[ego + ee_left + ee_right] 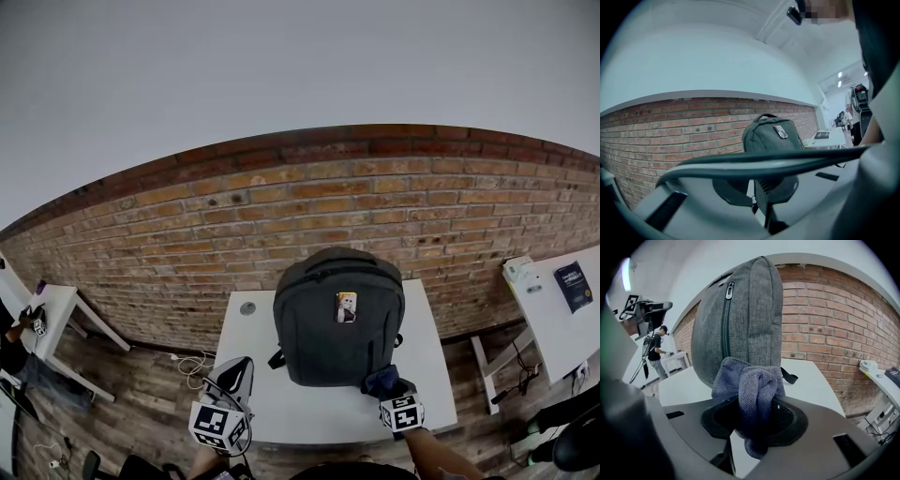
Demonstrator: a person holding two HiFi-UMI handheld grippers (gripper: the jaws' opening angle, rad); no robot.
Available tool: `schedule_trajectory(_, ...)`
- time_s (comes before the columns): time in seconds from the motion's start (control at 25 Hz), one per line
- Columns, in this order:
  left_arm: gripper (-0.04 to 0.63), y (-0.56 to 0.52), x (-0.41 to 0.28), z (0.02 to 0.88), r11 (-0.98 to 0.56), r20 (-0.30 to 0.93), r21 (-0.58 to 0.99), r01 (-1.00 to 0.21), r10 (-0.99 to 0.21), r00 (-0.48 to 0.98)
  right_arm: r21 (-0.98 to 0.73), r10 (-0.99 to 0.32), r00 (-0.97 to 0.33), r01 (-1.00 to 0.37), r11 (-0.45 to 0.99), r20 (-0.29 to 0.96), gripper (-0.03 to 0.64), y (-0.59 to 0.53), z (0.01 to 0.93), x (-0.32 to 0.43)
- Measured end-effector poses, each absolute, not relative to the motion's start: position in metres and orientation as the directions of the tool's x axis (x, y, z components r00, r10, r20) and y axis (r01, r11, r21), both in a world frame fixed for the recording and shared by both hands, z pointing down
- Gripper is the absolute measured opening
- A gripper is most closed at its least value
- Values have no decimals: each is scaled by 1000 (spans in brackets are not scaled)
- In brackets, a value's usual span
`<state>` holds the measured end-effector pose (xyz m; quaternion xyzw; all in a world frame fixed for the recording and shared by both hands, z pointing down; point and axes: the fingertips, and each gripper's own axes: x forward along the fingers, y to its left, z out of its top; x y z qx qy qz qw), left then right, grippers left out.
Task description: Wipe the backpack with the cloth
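Observation:
A grey backpack [337,319] stands upright on a white table [427,370] in front of a brick wall; it carries a small badge on its front. My right gripper [392,392] is at the pack's lower right corner, shut on a bunched dark blue cloth [382,380]. In the right gripper view the cloth [752,390] bulges out between the jaws of the right gripper [754,423], close to the backpack's [736,319] zipped side. My left gripper [239,367] hovers over the table's front left, away from the pack, jaws together and empty. The left gripper [751,197] faces the backpack [773,136].
A dark cable [764,161] crosses the left gripper view. A small white table [56,305] stands at the left, and another [553,309] with a dark book [574,286] at the right. White cords [192,361] lie on the wooden floor. A person [656,350] stands far off.

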<state>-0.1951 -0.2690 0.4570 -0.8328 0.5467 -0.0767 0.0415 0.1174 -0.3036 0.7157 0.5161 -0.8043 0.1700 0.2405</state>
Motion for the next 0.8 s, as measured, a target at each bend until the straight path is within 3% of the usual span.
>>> schedule_trajectory(0.28, -3, -266, -198, 456, -388, 77, -142, -911, -921, 381, -11, -785, -374, -905, 424, 493, 132, -306, 682, 108)
schedule_trajectory(0.8, -3, -265, -185, 461, -412, 85, -145, -900, -911, 404, 150, -878, -478, -867, 476, 20, 132, -333, 443, 73)
